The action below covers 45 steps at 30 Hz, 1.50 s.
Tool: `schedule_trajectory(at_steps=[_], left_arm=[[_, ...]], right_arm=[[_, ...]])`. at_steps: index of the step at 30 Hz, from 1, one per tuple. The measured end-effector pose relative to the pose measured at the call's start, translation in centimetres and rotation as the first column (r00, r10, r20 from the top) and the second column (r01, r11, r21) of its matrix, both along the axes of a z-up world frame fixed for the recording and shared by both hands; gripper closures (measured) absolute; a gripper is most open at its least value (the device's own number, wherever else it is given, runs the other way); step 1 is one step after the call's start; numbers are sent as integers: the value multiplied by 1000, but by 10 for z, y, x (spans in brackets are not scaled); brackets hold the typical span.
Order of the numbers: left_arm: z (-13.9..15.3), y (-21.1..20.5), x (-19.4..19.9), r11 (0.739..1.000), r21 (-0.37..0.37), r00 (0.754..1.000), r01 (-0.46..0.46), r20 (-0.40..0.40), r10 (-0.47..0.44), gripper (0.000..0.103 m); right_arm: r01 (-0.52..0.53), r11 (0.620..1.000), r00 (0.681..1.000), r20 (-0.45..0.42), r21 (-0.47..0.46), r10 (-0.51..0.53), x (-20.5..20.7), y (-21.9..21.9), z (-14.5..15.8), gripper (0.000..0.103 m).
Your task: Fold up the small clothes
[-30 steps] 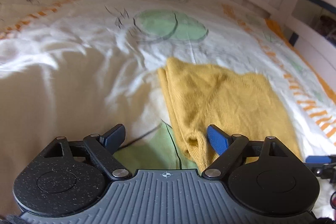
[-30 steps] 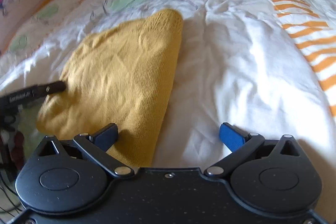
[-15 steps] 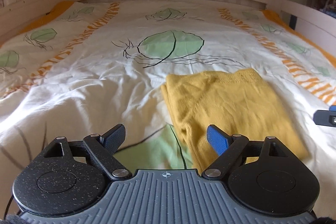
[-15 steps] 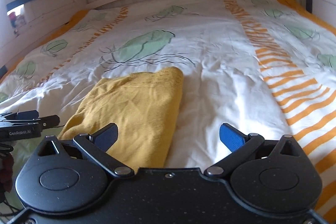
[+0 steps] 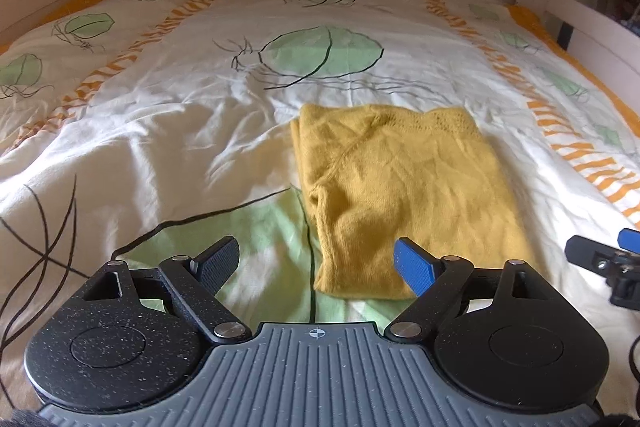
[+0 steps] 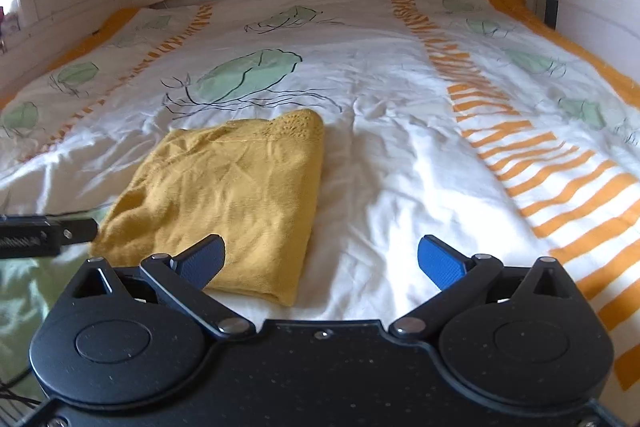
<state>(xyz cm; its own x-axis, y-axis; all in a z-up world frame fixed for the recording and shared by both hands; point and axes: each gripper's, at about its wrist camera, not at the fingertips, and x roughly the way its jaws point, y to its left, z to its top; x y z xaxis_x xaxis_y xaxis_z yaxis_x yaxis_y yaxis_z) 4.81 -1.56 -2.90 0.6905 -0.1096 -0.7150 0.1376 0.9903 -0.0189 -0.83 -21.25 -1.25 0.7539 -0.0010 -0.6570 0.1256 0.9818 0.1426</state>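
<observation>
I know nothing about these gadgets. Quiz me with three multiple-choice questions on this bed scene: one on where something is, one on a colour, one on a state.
1. Where does the folded garment lie?
A. on the bedspread
B. on the floor
C. over the headboard

2. What colour is the garment?
A. red
B. mustard yellow
C. blue

3. How do the two hand-held grippers stand?
A. both clamped on the garment
B. one clamped, one open
C. both open, holding nothing

Answers:
1 A, the garment rests flat on the bedspread.
2 B, its knit is mustard yellow in both views.
3 C, the left hand-held gripper and the right hand-held gripper have spread fingers with nothing between them.
</observation>
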Motion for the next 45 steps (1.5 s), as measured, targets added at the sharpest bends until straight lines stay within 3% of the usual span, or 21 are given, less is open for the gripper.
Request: schedule_trajectory(at_steps=[6, 15, 45], left_arm=[[0, -8, -5, 1000, 16, 1000, 5, -31, -4, 19], [3, -14, -13, 1000, 16, 999, 0, -51, 1, 19], [4, -8, -28, 1000, 12, 997, -17, -71, 18, 19]], right_arm=[[4, 997, 1000, -27, 78, -2, -1, 4, 0, 1], [4, 994, 999, -48, 111, 1, -8, 11, 1, 1], [-10, 996, 998, -63, 89, 15, -14, 24, 5, 1]])
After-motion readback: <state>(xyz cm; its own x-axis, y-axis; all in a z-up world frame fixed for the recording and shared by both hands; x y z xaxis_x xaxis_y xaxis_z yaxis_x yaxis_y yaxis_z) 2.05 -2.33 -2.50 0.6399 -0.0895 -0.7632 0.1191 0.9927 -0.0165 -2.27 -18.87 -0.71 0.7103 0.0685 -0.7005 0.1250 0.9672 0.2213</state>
